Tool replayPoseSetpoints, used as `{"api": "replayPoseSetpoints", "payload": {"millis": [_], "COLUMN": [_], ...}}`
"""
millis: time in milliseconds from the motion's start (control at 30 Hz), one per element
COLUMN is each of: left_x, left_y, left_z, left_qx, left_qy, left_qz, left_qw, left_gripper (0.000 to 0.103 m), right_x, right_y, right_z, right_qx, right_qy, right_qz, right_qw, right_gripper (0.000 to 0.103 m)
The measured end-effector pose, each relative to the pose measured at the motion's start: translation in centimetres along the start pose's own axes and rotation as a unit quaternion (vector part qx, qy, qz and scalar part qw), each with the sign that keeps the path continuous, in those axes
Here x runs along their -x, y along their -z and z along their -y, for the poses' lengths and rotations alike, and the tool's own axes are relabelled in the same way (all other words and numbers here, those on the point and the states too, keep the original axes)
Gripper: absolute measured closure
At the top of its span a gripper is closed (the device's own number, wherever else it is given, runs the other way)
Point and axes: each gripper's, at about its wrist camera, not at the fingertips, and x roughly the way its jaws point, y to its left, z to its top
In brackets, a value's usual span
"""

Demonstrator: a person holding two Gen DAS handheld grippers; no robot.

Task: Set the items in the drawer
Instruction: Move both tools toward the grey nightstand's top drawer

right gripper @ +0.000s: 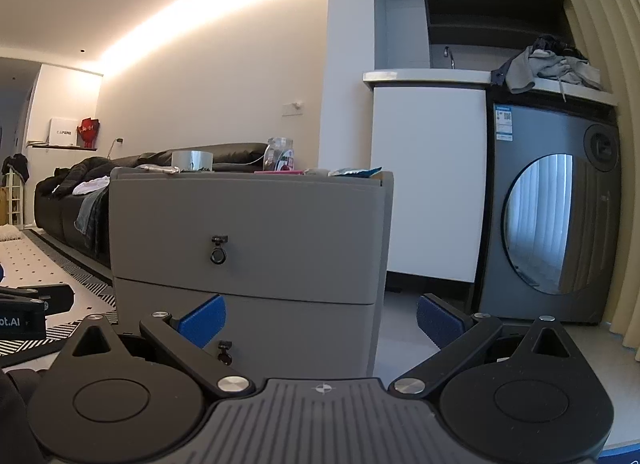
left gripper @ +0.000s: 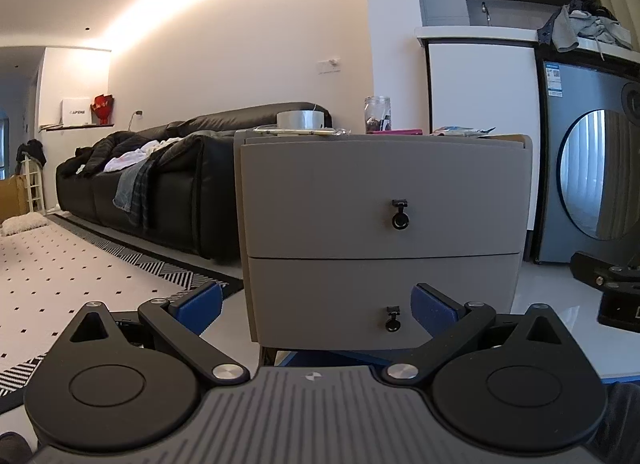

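A grey two-drawer cabinet (left gripper: 380, 192) (right gripper: 248, 224) stands on the floor straight ahead, both drawers closed. The top drawer has a black ring pull (left gripper: 400, 220) (right gripper: 218, 255); the bottom drawer has another (left gripper: 393, 322) (right gripper: 225, 352). On its top lie a silver tape roll (left gripper: 301, 119) (right gripper: 192, 160), a glass jar (left gripper: 377, 114) (right gripper: 279, 154), a pink flat item (left gripper: 396, 131) (right gripper: 280, 172) and a snack packet (left gripper: 460, 130) (right gripper: 352, 171). My left gripper (left gripper: 316, 306) is open and empty, low before the cabinet. My right gripper (right gripper: 320, 322) is open and empty too.
A black sofa (left gripper: 160, 184) (right gripper: 72, 200) with clothes runs along the left wall behind a patterned rug (left gripper: 80, 272). A grey washing machine (left gripper: 592, 168) (right gripper: 552, 216) stands to the right, under a counter with piled clothes (right gripper: 548, 68). The right gripper's body (left gripper: 608, 288) shows at the left view's right edge.
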Motion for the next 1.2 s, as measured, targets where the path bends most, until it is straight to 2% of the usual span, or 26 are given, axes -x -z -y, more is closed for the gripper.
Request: {"api": "replayPoseSetpoints", "payload": {"millis": [567,667,967,1200], "left_x": [-1.0,-1.0,-2.1,-2.1], "left_y": [-1.1,-1.2,-1.5,-1.9], "left_z": [0.8,0.8,0.9,1.1], "left_qx": [-0.008,-0.014,-0.020,-0.017], "left_qy": [0.005,0.000,-0.020,-0.014], "left_qz": [0.005,0.012,-0.004,0.004], "left_qw": [0.9999,0.9998,0.9996,0.9998], "left_gripper": [0.000,0.000,0.000,0.000], "right_x": [-0.2,-0.4,-0.1,0.1], "right_y": [0.0,0.0,-0.3,-0.2], "right_z": [0.5,0.6,0.6,1.0], "right_qx": [-0.009,-0.013,-0.007,-0.010], "right_qy": [0.004,0.003,0.003,0.007], "right_qz": [-0.003,-0.005,0.002,0.004], "right_qw": [1.000,1.000,1.000,1.000], "right_gripper": [0.000,0.000,0.000,0.000]}}
